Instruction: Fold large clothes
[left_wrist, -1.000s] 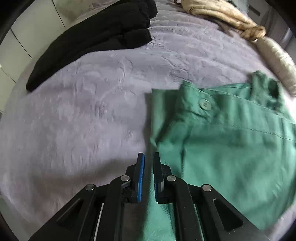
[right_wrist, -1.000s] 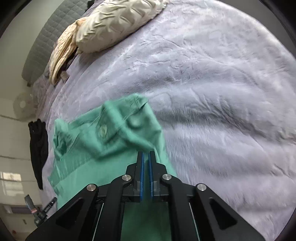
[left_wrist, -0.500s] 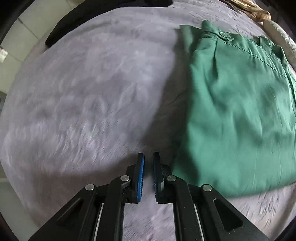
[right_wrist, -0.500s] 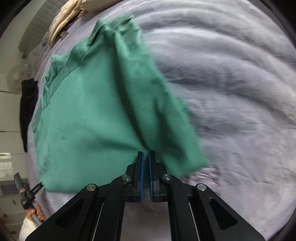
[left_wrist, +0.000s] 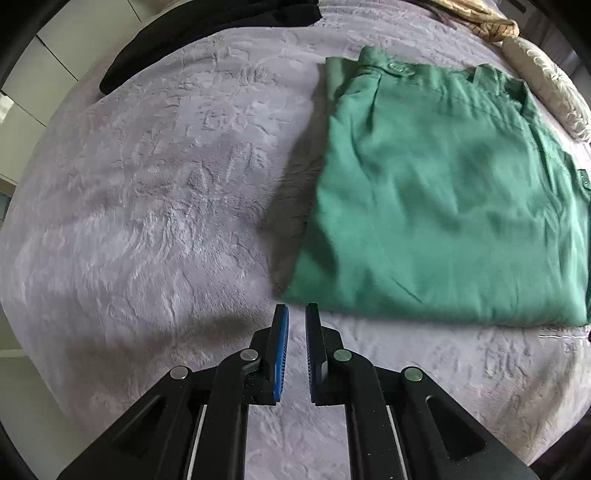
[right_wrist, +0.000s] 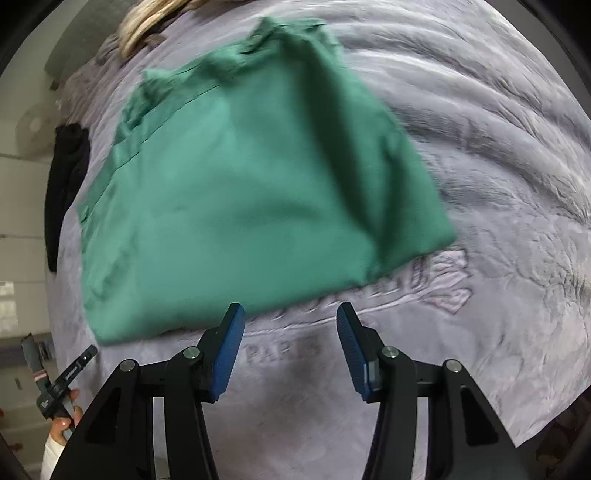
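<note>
A green garment (left_wrist: 436, 199) lies folded into a rough rectangle on the lilac bedspread (left_wrist: 155, 206); it also shows in the right wrist view (right_wrist: 243, 199). My left gripper (left_wrist: 296, 314) is nearly shut and empty, just short of the garment's near left corner. My right gripper (right_wrist: 289, 314) is open and empty, just short of the garment's near edge, above the bedspread (right_wrist: 498, 184).
A black garment (left_wrist: 207, 33) lies at the far left of the bed, also visible in the right wrist view (right_wrist: 62, 192). Beige pillows (left_wrist: 546, 81) lie at the far right. The other hand-held gripper (right_wrist: 62, 384) shows at the lower left.
My right gripper has opened and let go of the green garment, which now lies flat. Both grippers have pulled back towards the bed's near edge.
</note>
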